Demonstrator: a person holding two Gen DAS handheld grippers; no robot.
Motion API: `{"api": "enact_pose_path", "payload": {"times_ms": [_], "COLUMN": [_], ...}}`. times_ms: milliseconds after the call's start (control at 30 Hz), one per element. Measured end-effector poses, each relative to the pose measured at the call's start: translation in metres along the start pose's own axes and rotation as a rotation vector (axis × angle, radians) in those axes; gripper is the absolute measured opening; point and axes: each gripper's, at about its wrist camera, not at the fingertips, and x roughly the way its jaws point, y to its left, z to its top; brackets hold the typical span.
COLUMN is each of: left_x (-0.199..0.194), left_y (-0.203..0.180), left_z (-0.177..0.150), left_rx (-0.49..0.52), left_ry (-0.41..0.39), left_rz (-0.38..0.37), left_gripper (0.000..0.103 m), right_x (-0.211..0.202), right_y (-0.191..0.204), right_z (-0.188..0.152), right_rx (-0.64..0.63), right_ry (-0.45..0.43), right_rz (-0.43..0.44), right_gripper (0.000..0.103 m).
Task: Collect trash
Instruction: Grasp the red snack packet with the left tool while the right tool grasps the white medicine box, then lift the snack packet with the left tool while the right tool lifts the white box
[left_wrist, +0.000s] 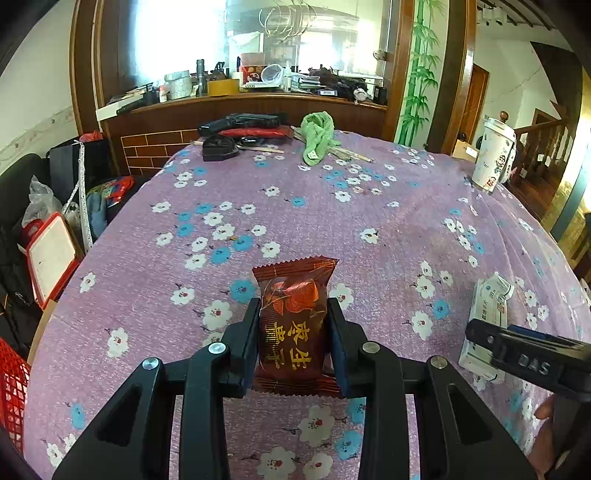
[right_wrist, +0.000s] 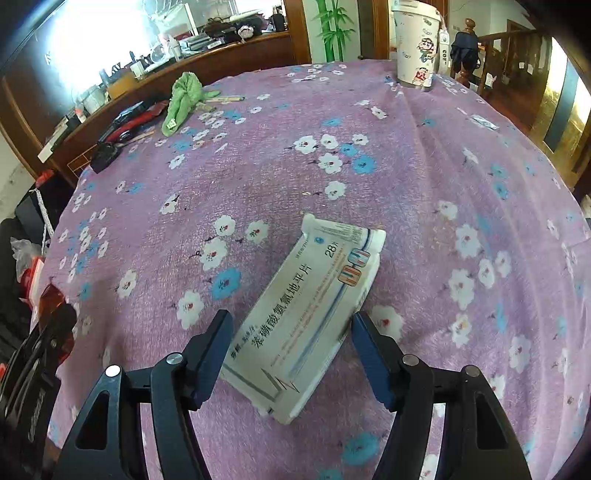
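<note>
Counter (left_wrist: 332, 221) under a purple flowered cloth fills both views; nothing piled in the near half, so both pickups have clear access.

Far edge holds the clutter: a green rag (left_wrist: 317, 136), black items (left_wrist: 236, 133) to its left, a tall printed cup (left_wrist: 493, 155) at far right. None of that reads as my targets right now, leaving it.

White medicine box (right_wrist: 306, 314) lies flat on the cloth, near side, right of centre, skewed diagonally with its near end between my right fingers. The lie explains my approach: right gripper (right_wrist: 290, 343) is pitched down over it, fingers spread wide and straddling the box's width, pads not touching either edge. The box looks crumpled and light, so I judge it will squash a bit under the pinch. Skew means I'd probably square up first or catch a corner.

Red-brown snack wrapper (left_wrist: 295, 321) is already in the left gripper (left_wrist: 293, 321): fingers narrow, clamped on both sides of its middle, held upright above the cloth. Parked there, I'd say, to keep it secured while the right side works.

No bin visible in either view; can't tell where the drop-off is.
</note>
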Motion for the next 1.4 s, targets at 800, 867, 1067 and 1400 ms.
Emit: {"api": "enact_pose_path", "payload": {"times_ms": [800, 867, 1067, 1400], "left_x": [-0.003, -0.005, -0.008, -0.014], "left_y": [-0.004, -0.004, -0.003, -0.001], "left_z": [0.0, 0.0, 0.0, 0.001], "left_rx": [0.017, 0.016, 0.017, 0.016], "left_ry": [-0.018, -0.025, -0.038, -0.068], "left_rz": [0.02, 0.024, 0.033, 0.061], "left_gripper": [0.032, 0.032, 0.032, 0.032], "right_x": [-0.024, -0.032, -0.041, -0.046], "right_y": [0.007, 0.01, 0.018, 0.024], "right_z": [-0.015, -0.017, -0.02, -0.023], "right_rx": [-0.093, -0.107, -0.128, -0.157], "right_ry": [-0.162, -0.2, -0.242, -0.267], "right_rz": [0.139, 0.144, 0.167, 0.167], "right_gripper": [0.06, 0.06, 0.06, 0.06]}}
